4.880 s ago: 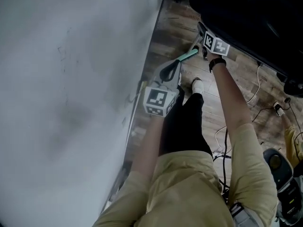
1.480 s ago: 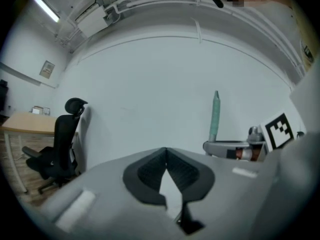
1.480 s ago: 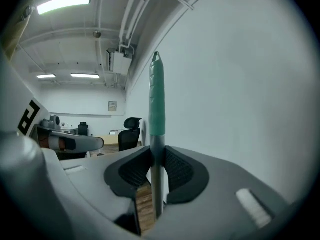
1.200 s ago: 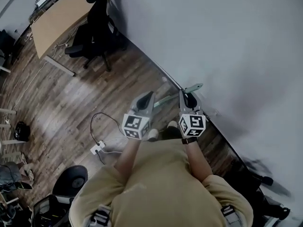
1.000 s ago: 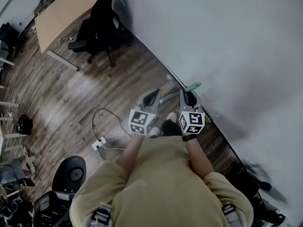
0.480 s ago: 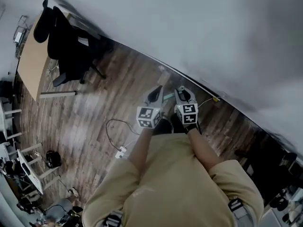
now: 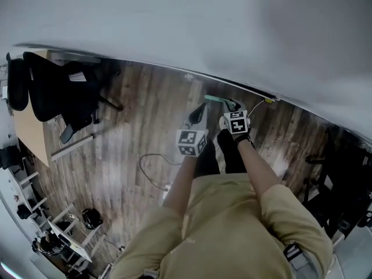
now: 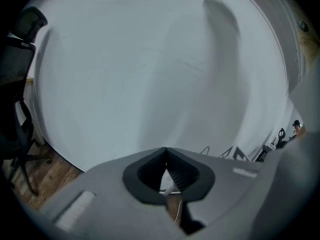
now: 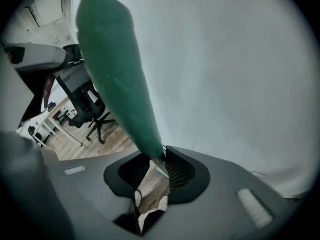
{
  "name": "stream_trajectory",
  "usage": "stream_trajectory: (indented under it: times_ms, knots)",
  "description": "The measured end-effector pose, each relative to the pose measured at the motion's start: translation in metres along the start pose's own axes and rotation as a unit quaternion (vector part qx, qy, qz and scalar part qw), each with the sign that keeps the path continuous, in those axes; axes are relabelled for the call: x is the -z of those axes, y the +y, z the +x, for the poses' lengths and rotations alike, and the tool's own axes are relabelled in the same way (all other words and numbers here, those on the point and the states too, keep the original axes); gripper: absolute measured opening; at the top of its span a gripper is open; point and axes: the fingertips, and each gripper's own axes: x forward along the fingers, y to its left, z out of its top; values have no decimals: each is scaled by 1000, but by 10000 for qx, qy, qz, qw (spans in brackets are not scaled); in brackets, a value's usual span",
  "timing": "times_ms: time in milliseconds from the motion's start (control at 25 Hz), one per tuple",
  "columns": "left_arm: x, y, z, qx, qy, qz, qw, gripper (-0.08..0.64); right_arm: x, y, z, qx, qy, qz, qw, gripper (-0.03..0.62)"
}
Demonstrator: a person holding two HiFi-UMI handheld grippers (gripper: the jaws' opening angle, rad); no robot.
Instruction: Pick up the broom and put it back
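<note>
Dark wood-plank floor (image 7: pixel 131 138) meeting a white wall (image 7: pixel 203 22), black office chair (image 7: pixel 58 92) at left, tapered green broom handle (image 9: pixel 117 69) clamped in right gripper (image 9: pixel 160 156), left gripper (image 8: pixel 165 151) closed, empty.

The wall (image 7: pixel 174 22) blocks the way ahead; open floor (image 7: pixel 139 109) lies leftward (a cable (image 7: pixel 140 160) trails there) before the office chair (image 7: pixel 58 92).

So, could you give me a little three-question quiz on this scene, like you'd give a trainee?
1. True or false: the left gripper is holding something.
2. What colour is the broom handle clamped in the right gripper?
3. What stands on the wooden floor near the wall? A. a black office chair B. a red sofa C. a bicycle

Key: 1 false, its jaws are shut on nothing; 2 green; 3 A.
</note>
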Motion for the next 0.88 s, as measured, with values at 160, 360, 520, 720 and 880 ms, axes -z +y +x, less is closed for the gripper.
stream_trajectory:
  times_ms: [160,360,520,720,880]
  knots:
    - [10,19,23,129,34,-54,9999,0,-9,-20,44,-12,39,283,9996,95]
    - [15,38,47,155,-11,-137,9998,0,-36,-47,80,55,-283,575,9979,90]
    - [17,37,55,179,-39,-215,9996,0,-56,-69,93,131,-470,844,9952,91]
    - [26,41,57,134,-32,-299,9995,0,-61,-71,104,51,-474,868,9951,117]
    - [29,38,57,144,-49,-306,9994,0,-59,-67,104,-77,-511,821,9953,218]
